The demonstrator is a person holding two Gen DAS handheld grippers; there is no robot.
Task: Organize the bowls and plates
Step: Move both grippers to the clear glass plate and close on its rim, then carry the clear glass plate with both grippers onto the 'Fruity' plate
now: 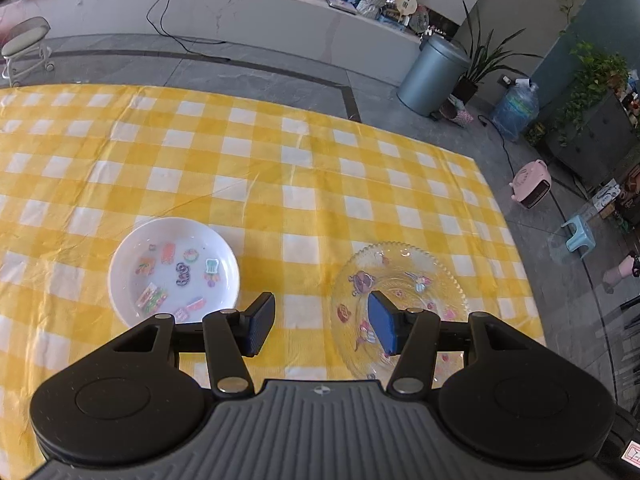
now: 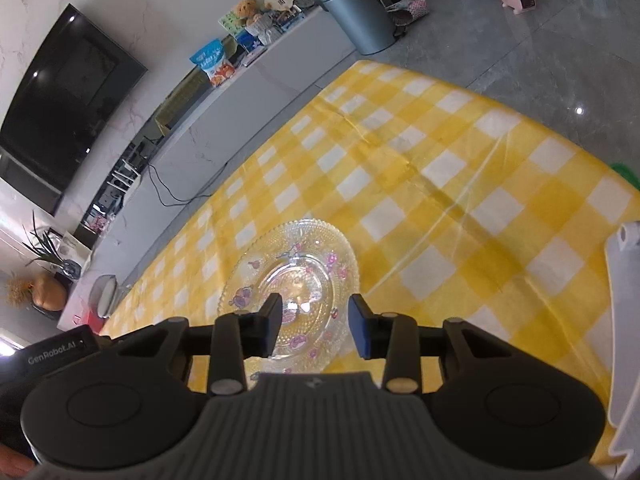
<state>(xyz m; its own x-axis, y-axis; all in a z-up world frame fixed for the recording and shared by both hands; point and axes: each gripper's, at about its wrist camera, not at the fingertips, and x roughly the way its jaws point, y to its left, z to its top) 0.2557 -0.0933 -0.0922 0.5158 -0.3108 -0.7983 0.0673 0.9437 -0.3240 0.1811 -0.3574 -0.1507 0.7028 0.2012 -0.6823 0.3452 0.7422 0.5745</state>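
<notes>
Two dishes sit on the yellow checked tablecloth [image 1: 280, 152] below me: a white bowl [image 1: 174, 270] with stickers inside and, well apart to its right, a clear glass plate [image 1: 400, 304] with a beaded rim. My left gripper [image 1: 320, 326] hangs spread wide between them, its right finger over the plate. My right gripper [image 2: 314, 328] hovers over the plate's near edge, parted, holding nothing, with a white rack [image 2: 624, 320] beside it.

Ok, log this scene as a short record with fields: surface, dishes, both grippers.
surface: yellow checked tablecloth
white bowl: upright on the cloth, stickers inside
glass plate: flat on the cloth, apart from the bowl
left hand-held gripper: open, empty, above the cloth between the dishes
right hand-held gripper: open, empty, over the plate
</notes>
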